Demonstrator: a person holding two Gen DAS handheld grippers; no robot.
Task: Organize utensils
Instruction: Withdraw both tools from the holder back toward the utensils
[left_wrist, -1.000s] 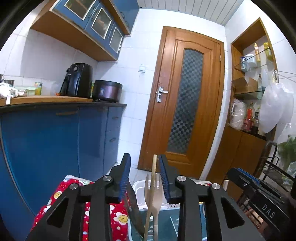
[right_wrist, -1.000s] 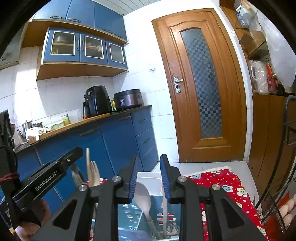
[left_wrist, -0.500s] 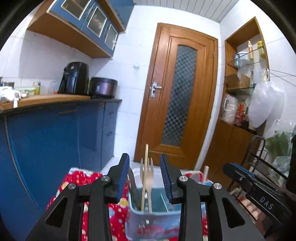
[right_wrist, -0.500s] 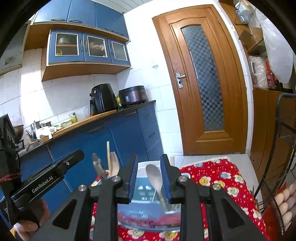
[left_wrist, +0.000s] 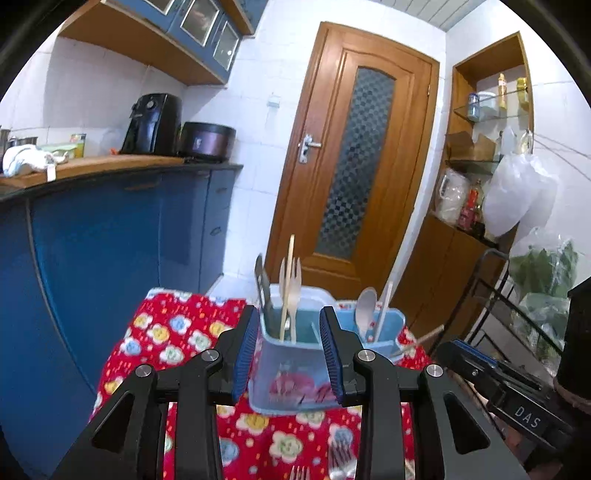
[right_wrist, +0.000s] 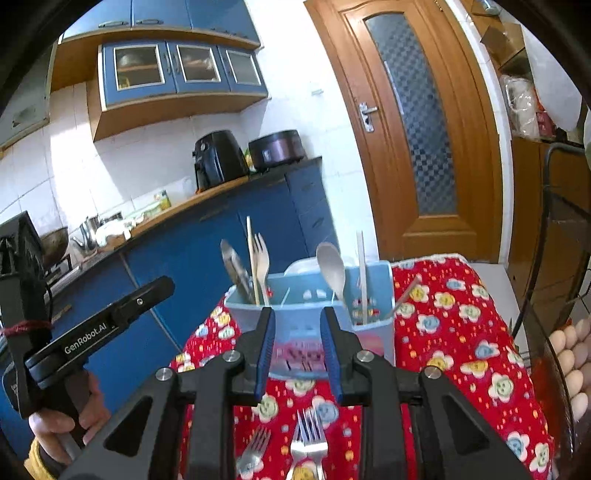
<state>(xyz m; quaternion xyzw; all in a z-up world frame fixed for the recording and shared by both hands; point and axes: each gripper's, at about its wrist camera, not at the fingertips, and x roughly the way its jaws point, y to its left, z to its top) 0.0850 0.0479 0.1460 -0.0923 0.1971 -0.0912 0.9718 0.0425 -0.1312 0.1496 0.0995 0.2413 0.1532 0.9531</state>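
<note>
A light blue utensil holder stands on the red flowered cloth. It holds a wooden fork, a chopstick, tongs, a grey spoon and a white stick. Metal forks lie on the cloth near me. My left gripper is open and empty in front of the holder. My right gripper is open and empty, above the forks.
Blue kitchen cabinets run along the left with an air fryer and a cooker on the counter. A wooden door is behind. A black wire rack stands at the right. Eggs sit at the right edge.
Both grippers have pulled back and tilted down. The holder now shows whole in front of them, and the forks on the cloth have come into view.
</note>
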